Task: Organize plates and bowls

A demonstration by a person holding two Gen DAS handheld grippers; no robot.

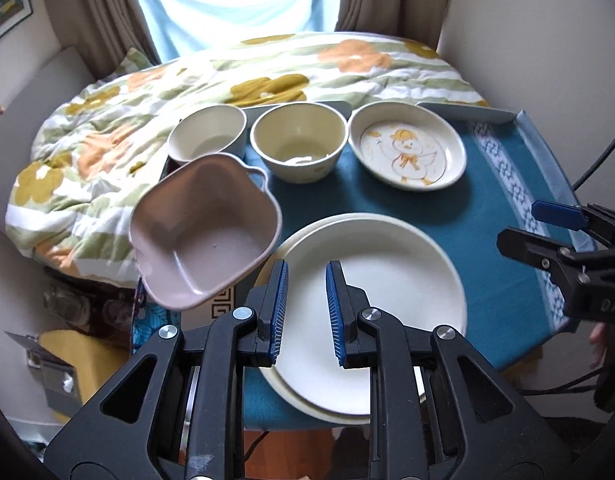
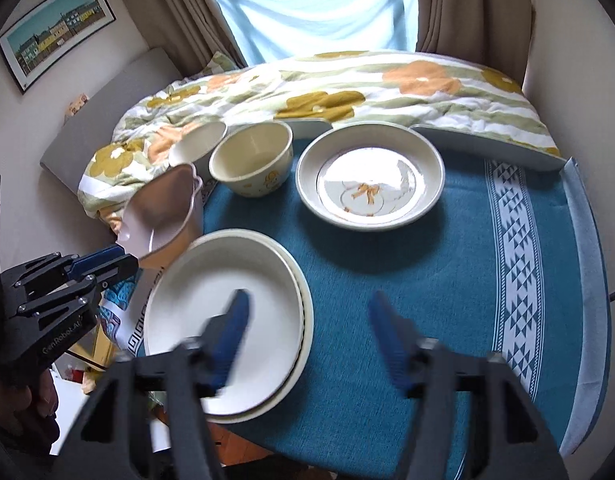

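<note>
Two stacked cream plates (image 1: 371,312) (image 2: 223,332) lie at the near left of the blue table. A tilted pink bowl (image 1: 203,228) (image 2: 163,212) sits at the table's left edge beside them. Behind stand a white bowl (image 1: 207,132) (image 2: 199,140), a cream duck-print bowl (image 1: 299,144) (image 2: 251,160) and a duck plate (image 1: 407,146) (image 2: 371,176). My left gripper (image 1: 306,312) (image 2: 107,258) is open and empty over the stacked plates' near left rim. My right gripper (image 2: 311,344) (image 1: 547,224) is open and empty over the cloth, right of the plates.
A blue tablecloth (image 2: 427,280) with a white patterned band covers the table. A floral quilt (image 1: 147,92) lies on the bed behind it. Boxes and clutter (image 1: 67,352) sit on the floor at the left. A cable (image 1: 599,160) hangs at the right.
</note>
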